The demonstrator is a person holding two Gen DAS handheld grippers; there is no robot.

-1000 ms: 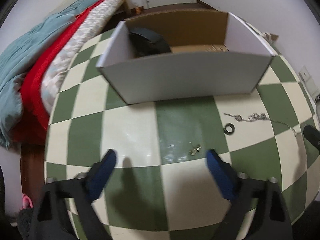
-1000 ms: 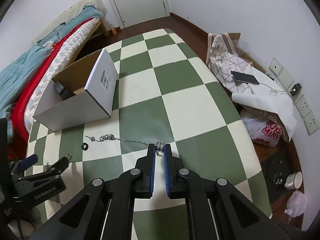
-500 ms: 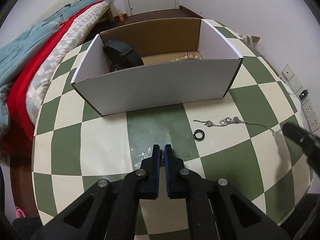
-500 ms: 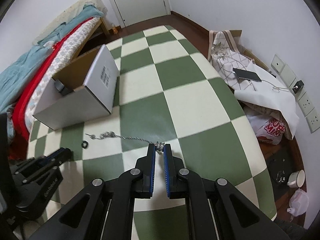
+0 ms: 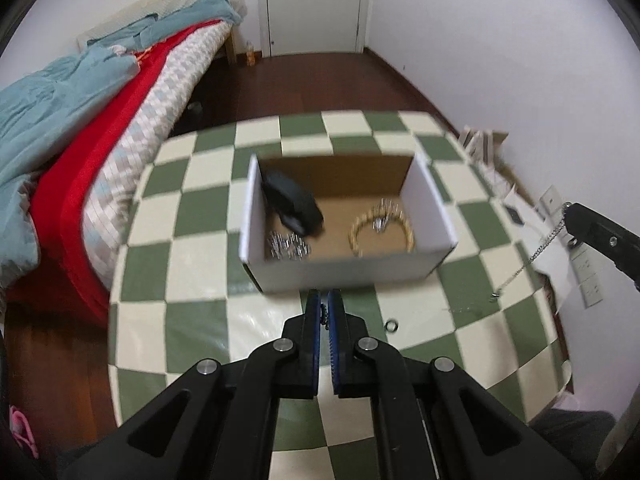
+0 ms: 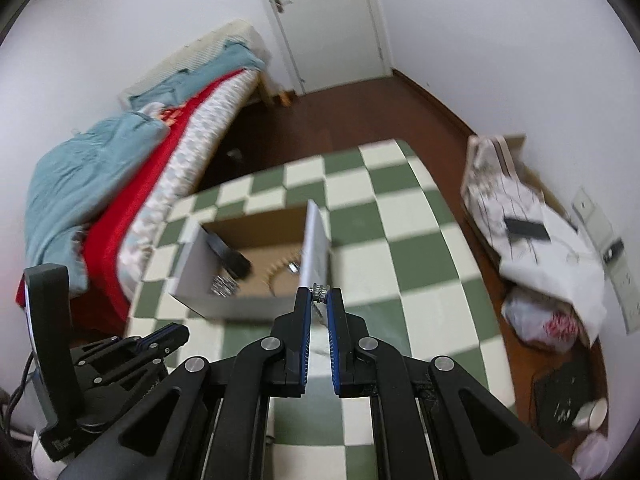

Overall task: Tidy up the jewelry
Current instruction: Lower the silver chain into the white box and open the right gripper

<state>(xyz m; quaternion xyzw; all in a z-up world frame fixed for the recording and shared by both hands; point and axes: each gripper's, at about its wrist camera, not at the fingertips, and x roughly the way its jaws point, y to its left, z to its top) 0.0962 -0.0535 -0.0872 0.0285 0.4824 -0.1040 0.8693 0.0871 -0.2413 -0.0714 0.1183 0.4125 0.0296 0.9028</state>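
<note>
An open white cardboard box (image 5: 348, 268) (image 6: 316, 240) stands on the green-and-cream checked table (image 5: 192, 280). It holds a black case (image 5: 294, 202), a gold bead bracelet (image 5: 382, 230) and a silver piece (image 5: 286, 246). My left gripper (image 5: 325, 300) is shut on a small earring (image 5: 326, 318), raised in front of the box. My right gripper (image 6: 319, 298) is shut on a silver chain necklace (image 6: 319, 291), which hangs from it at the right of the left wrist view (image 5: 536, 254). A black ring (image 5: 391, 325) lies on the table.
A bed with red and teal bedding (image 5: 80, 120) runs along the left. A pile of white cloth, a phone (image 6: 526, 229) and bags (image 6: 548, 320) lies on the floor right of the table. A closed door (image 5: 316, 4) is at the back.
Both grippers have risen high above the table. The left one shut on the earring and lifted it. The right one lifted the chain clear of the table.
</note>
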